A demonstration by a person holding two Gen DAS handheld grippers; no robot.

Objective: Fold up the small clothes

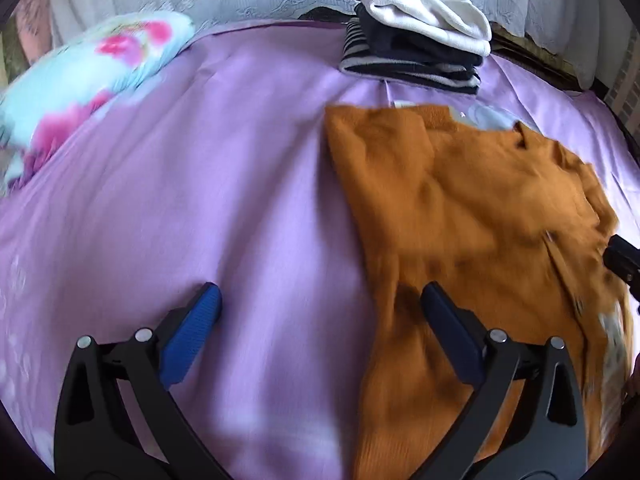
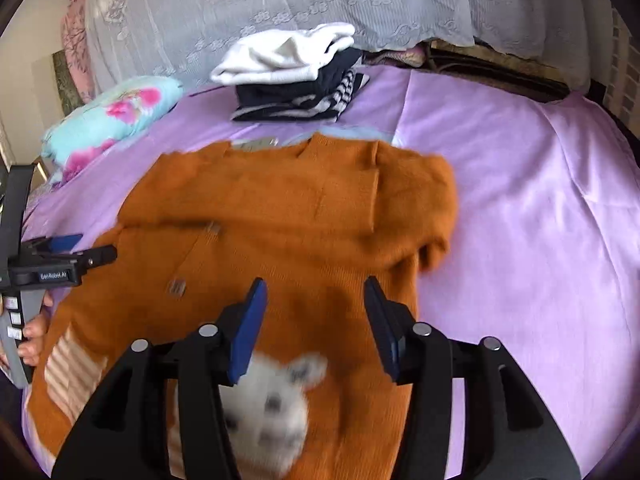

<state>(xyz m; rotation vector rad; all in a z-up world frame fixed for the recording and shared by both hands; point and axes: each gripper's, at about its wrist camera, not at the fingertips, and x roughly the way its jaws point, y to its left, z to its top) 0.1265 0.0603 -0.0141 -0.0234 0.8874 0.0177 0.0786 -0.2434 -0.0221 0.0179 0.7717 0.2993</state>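
Note:
An orange knitted sweater [image 1: 472, 216] lies spread on the purple bedsheet [image 1: 200, 200], its sleeves folded across the body. In the right wrist view the sweater [image 2: 280, 220] shows a white animal patch near its hem. My left gripper [image 1: 320, 300] is open and empty, its right finger over the sweater's left edge. It also shows at the left edge of the right wrist view [image 2: 68, 252]. My right gripper [image 2: 316, 296] is open and empty, hovering over the sweater's lower middle. Its tip shows at the right edge of the left wrist view [image 1: 624, 260].
A stack of folded clothes [image 1: 416, 36], white on top of dark and striped ones, sits at the far side of the bed; it also shows in the right wrist view [image 2: 296, 76]. A floral pillow [image 1: 88, 76] lies far left. A lace-covered headboard [image 2: 280, 4] stands behind.

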